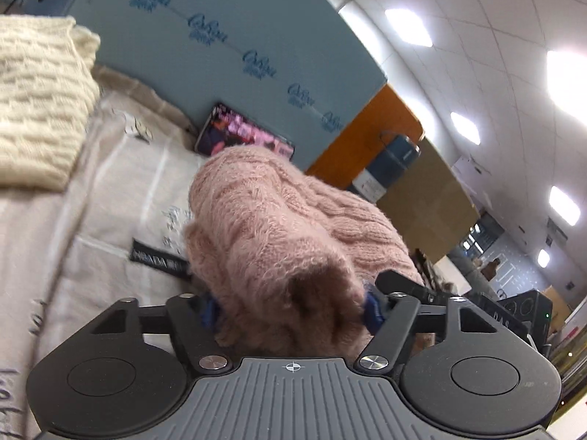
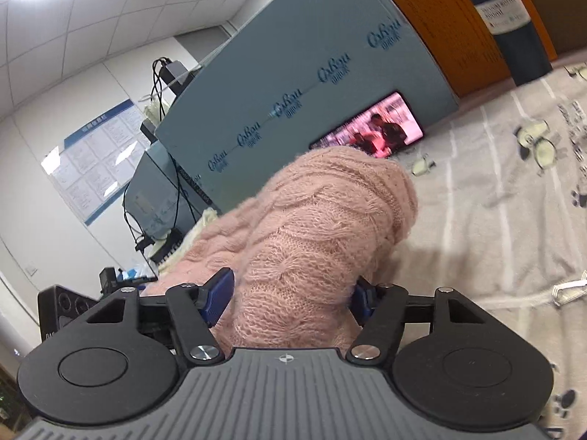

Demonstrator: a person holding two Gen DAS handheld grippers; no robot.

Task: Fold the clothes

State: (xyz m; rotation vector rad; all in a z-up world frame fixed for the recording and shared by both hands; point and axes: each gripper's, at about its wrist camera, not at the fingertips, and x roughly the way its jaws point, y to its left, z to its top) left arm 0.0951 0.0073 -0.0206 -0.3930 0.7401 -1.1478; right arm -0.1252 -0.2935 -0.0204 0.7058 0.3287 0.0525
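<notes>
A fluffy pink cable-knit sweater (image 1: 279,220) is bunched up and lifted off the printed beige sheet (image 1: 121,183). In the left wrist view my left gripper (image 1: 291,308) has a thick fold of it filling the gap, and both blue pads (image 1: 372,310) press into the wool. In the right wrist view the pink sweater (image 2: 312,220) rises in a hump in front of my right gripper (image 2: 290,293). That gripper's blue pads (image 2: 216,295) squeeze another fold of it from both sides. The sweater's lower edge is hidden behind both grippers.
A folded cream knit (image 1: 40,102) lies at the left on the sheet. A phone (image 2: 370,124) playing a video leans against a blue-grey board (image 2: 293,73) behind the sweater. A black label (image 1: 157,256) and a small metal clip (image 2: 568,288) lie on the sheet (image 2: 495,201).
</notes>
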